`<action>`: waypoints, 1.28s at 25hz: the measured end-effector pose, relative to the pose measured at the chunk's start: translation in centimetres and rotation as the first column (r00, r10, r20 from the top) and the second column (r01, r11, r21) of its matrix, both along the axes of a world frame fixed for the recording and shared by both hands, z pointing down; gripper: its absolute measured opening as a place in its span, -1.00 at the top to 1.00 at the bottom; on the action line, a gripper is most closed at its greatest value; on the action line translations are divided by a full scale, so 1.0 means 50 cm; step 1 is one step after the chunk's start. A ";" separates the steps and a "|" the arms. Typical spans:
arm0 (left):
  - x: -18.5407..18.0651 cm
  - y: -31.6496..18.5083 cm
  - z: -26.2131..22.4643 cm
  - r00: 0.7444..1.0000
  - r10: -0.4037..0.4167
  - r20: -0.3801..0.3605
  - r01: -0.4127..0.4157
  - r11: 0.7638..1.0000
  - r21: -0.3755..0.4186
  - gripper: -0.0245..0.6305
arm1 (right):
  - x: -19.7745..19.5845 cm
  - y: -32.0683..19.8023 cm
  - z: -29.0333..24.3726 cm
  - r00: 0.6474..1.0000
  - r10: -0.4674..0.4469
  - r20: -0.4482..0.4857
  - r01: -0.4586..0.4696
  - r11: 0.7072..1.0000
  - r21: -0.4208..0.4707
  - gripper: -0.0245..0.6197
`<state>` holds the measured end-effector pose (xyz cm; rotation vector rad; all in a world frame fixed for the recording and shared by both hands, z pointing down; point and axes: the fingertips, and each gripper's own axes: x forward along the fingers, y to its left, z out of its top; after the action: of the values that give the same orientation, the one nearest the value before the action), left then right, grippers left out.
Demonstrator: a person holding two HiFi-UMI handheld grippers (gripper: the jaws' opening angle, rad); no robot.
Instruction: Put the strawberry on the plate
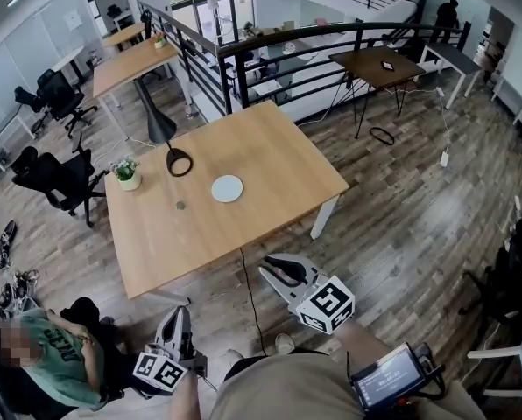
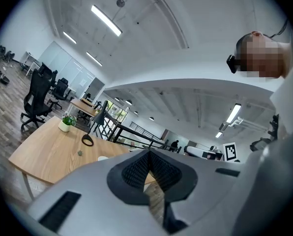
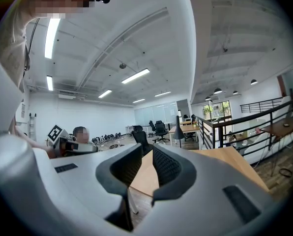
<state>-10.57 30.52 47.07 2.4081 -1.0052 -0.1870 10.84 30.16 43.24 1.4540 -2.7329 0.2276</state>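
Wood table sits well ahead, so we hold low. Our left hand-held gripper is together, right hand-held gripper slightly apart, empty.

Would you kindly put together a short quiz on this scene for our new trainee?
1. True or false: something lies on the plate.
2. Which thing stands nearest the left edge of the table in the head view? A) potted plant B) lamp C) plate
3. Which hangs above the table top: the left gripper, the right gripper, both or neither?
Key: 1. False, the plate is bare. 2. A. 3. Neither; both are short of the table's near edge, over the floor.
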 end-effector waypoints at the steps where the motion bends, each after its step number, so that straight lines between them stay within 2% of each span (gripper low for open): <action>1: 0.007 0.005 0.002 1.000 -0.002 0.000 0.002 1.000 -0.002 0.92 | 0.008 0.003 0.003 1.000 -0.001 0.001 0.001 1.000 -0.002 0.76; 17: 0.091 0.039 0.016 0.999 -0.042 0.030 0.043 0.999 -0.032 0.92 | 0.086 0.017 0.050 0.998 -0.028 0.057 0.030 0.999 -0.033 0.76; 24: 0.085 0.027 0.020 0.998 -0.064 0.027 0.065 0.997 -0.045 0.92 | 0.076 -0.012 0.077 0.997 -0.040 0.066 0.044 0.997 -0.057 0.76; 32: 0.024 -0.045 0.021 0.997 -0.076 0.001 0.076 0.996 -0.055 0.92 | 0.015 -0.076 0.055 0.998 -0.054 0.031 0.056 0.997 -0.059 0.76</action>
<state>-9.38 28.27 48.14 2.3218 -1.0880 -0.1842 11.60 26.38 46.00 1.3701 -2.7591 0.3287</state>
